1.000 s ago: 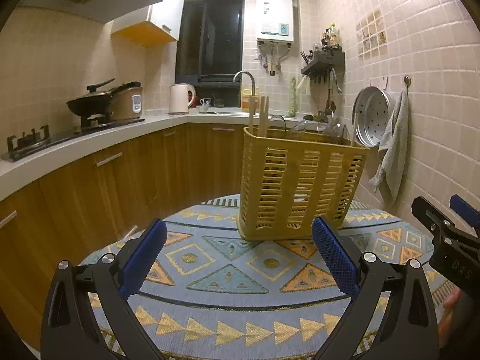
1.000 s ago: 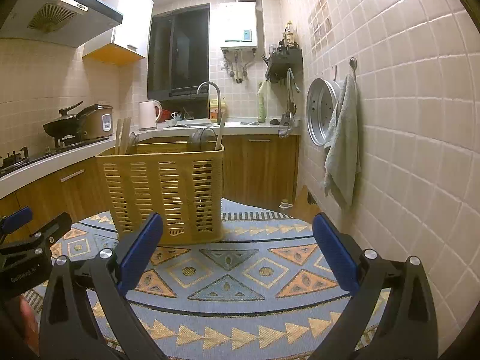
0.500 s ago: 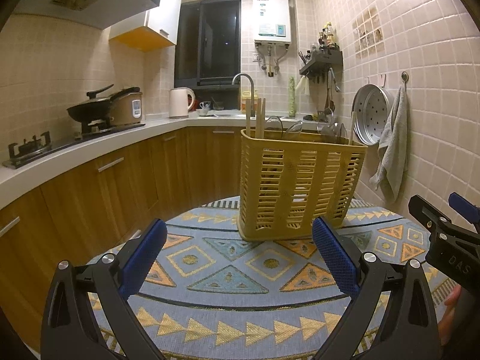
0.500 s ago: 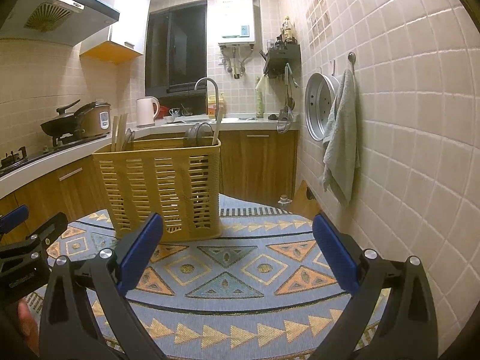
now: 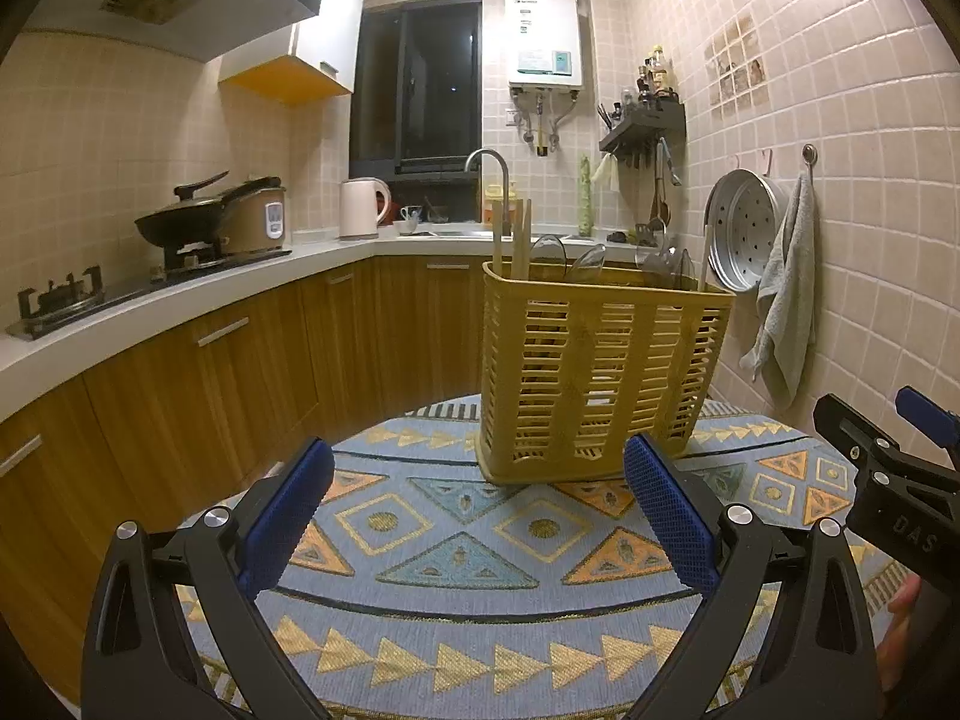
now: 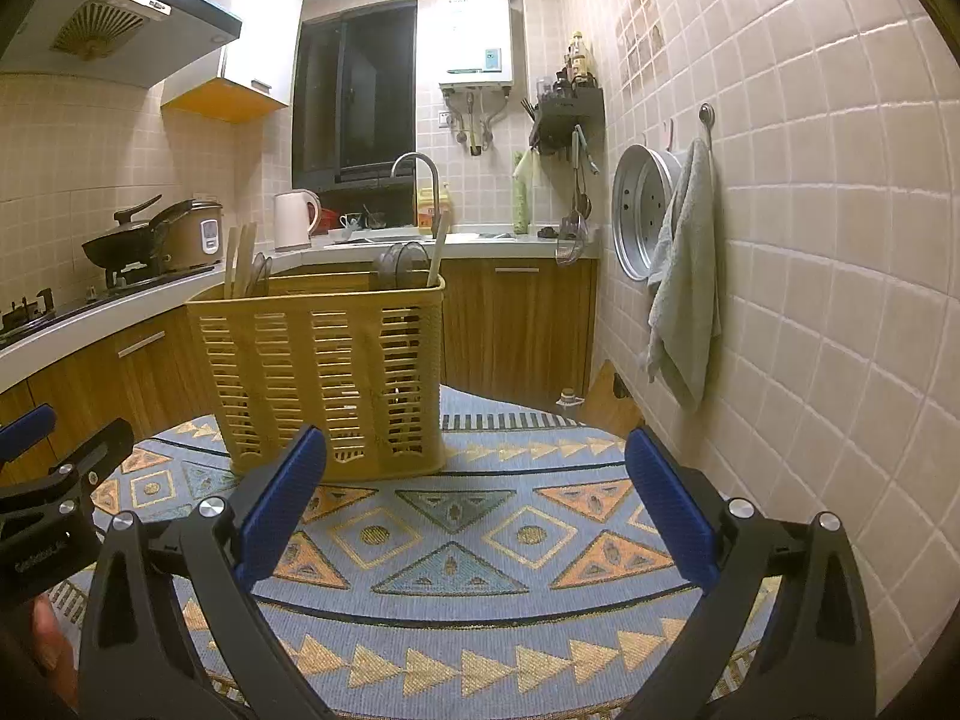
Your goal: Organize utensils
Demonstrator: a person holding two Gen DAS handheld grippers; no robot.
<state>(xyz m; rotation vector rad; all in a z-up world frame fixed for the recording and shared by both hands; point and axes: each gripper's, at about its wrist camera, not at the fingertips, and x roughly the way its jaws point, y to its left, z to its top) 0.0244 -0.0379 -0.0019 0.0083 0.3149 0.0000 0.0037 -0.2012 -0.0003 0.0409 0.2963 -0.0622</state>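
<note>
Utensil basket [image 5: 600, 378] stands ahead of both wide-open hand-held grippers.

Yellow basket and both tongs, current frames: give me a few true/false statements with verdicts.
1. The yellow basket stands upright on the patterned cloth. True.
2. The left tongs grip a spoon. False: open, holding nothing.
3. Wooden chopsticks stick up out of the basket. True.
4. The right tongs are shut on the basket's rim. False: open, short of the basket.
5. The grey towel lies on the cloth. False: it hangs from a wall hook.
</note>
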